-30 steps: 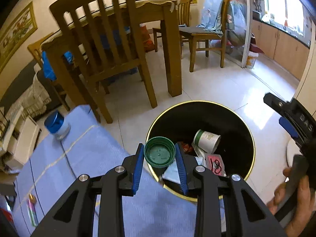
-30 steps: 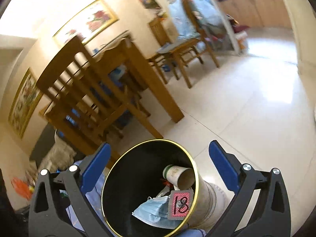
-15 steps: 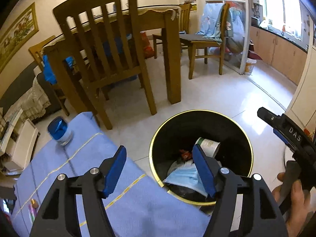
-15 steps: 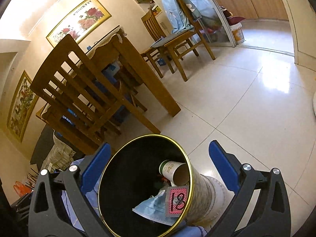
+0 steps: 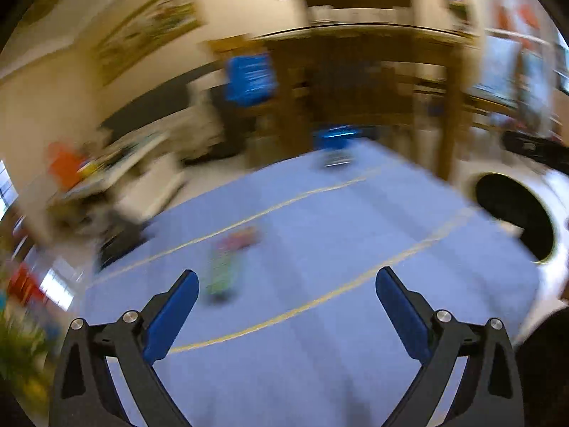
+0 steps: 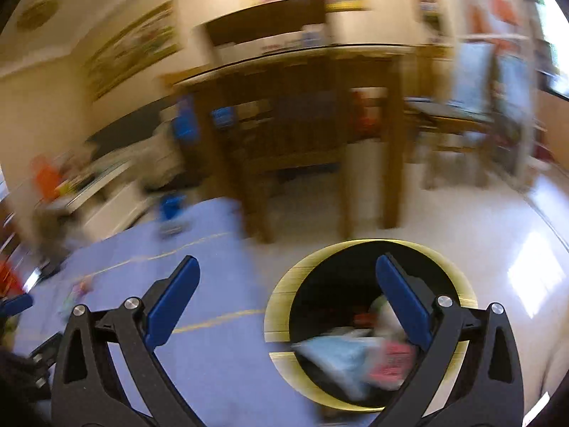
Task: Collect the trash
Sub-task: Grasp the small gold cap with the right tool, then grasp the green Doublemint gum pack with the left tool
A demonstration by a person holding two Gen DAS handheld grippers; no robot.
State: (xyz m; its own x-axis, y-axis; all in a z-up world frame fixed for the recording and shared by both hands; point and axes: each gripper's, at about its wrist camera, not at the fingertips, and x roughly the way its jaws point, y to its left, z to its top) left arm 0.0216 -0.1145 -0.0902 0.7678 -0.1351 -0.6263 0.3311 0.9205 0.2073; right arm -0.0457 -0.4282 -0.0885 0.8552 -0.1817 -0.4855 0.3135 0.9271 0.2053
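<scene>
Both views are motion-blurred. My left gripper (image 5: 286,306) is open and empty above the blue cloth (image 5: 320,235). A small green and pink piece of trash (image 5: 227,267) lies on the cloth just ahead of its left finger. A blue-capped jar (image 5: 336,147) stands at the cloth's far edge. The black bin with a gold rim (image 5: 515,213) is at the right. My right gripper (image 6: 286,302) is open and empty, over the bin (image 6: 284,299), which holds a blue face mask (image 6: 341,352) and a red tag (image 6: 394,359).
A wooden dining table and chairs (image 6: 302,124) stand behind the cloth and bin. White shelving with clutter (image 5: 124,174) sits to the left. Shiny tiled floor (image 6: 498,235) lies right of the bin.
The left gripper has dropped the green cap into the bin, opened wide, and swung left over the blue cloth. The right gripper has turned left too, now looking across the bin and cloth.
</scene>
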